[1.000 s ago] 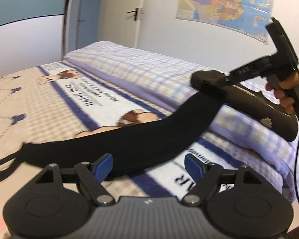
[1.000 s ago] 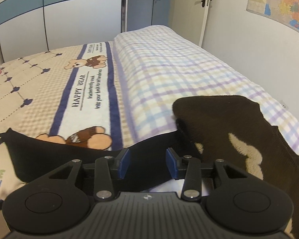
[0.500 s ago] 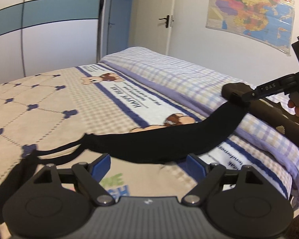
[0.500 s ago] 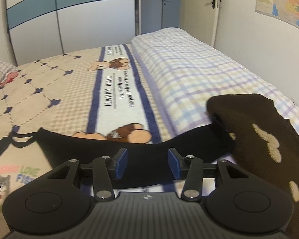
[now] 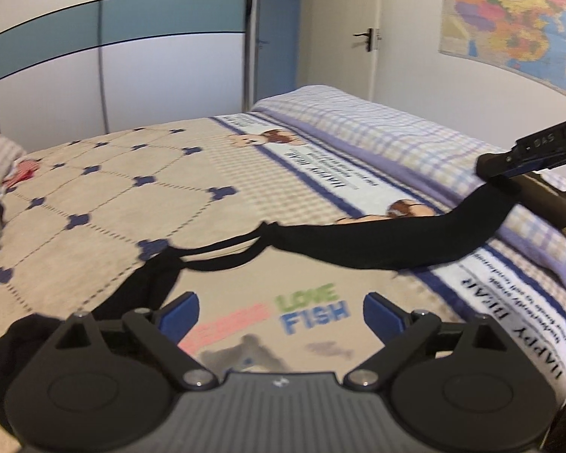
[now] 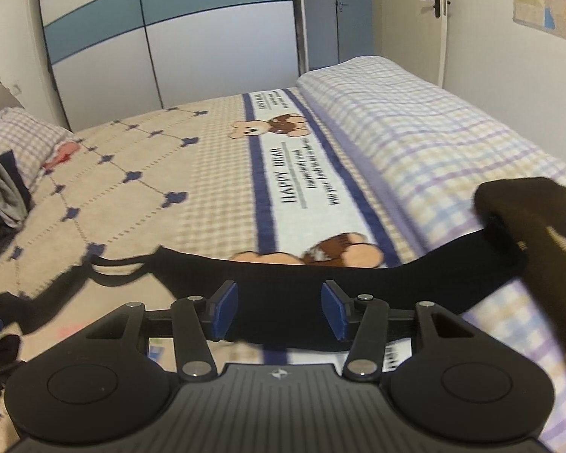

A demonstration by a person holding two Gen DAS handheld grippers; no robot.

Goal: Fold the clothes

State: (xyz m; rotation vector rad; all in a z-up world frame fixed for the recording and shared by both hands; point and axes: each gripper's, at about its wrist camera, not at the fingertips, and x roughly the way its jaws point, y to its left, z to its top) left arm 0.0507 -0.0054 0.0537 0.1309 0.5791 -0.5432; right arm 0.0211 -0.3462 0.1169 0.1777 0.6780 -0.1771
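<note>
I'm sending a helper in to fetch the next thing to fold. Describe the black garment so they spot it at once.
Look at the bed with the teddy-bear sheet. Across its near part, a long black garment lies stretched from thin straps on the left to the checked blanket on the right. Unlike the fuzzy brown piece beside it, it is plain, smooth and black.

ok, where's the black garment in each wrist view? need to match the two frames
Left wrist: the black garment runs from lower left across mid-frame, its right end meeting the right gripper at right.
Right wrist: it stretches across the lower middle, behind the blue fingers.
Shared landmark: the bear print just beyond the garment.
</note>
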